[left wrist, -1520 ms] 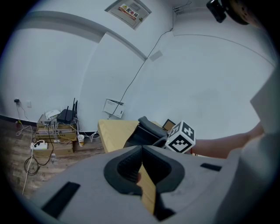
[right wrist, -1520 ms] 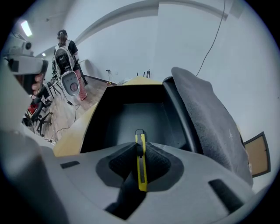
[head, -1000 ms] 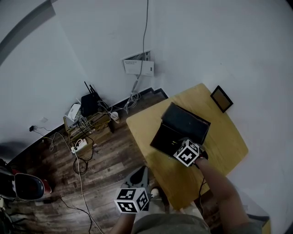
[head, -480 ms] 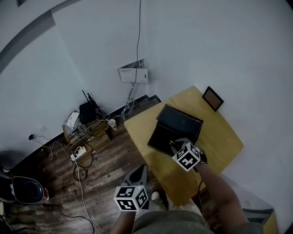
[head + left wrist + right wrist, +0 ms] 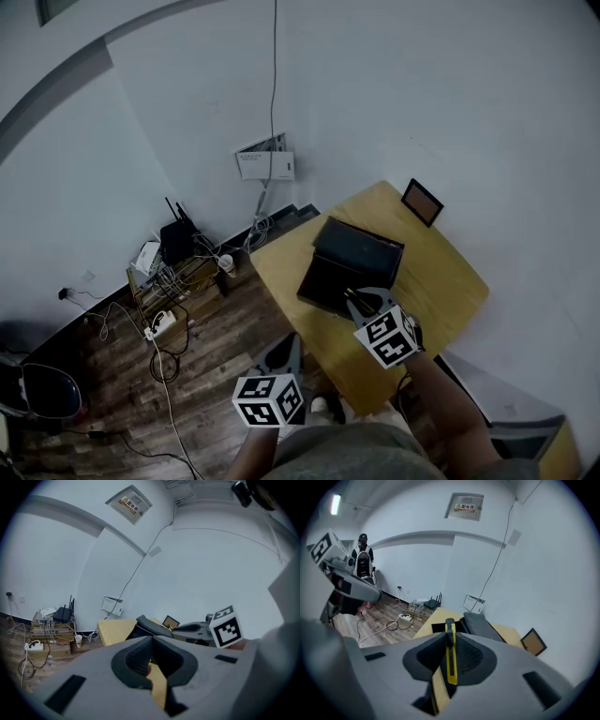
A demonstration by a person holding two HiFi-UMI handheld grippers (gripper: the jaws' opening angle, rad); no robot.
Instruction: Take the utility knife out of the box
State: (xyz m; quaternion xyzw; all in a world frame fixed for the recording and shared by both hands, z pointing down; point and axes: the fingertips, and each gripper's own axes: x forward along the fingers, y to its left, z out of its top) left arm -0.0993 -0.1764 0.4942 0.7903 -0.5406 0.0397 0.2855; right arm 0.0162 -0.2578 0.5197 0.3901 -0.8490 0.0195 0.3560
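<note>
The black box lies open on the yellow wooden table, with its lid folded back. My right gripper is shut on the yellow-and-black utility knife, which stands lengthwise between the pads. In the head view that gripper hovers above the near edge of the box. In the right gripper view the box sits below and beyond the knife tip. My left gripper hangs off the table's left corner over the floor. In its own view the left gripper has its pads together and nothing between them.
A small framed picture lies at the table's far corner. On the wooden floor to the left lie a router, tangled cables and a power strip. A white box hangs on the wall. A person stands far off.
My right gripper has risen out of the box, tilting as it went, with the knife in its jaws. My left gripper has risen a little.
</note>
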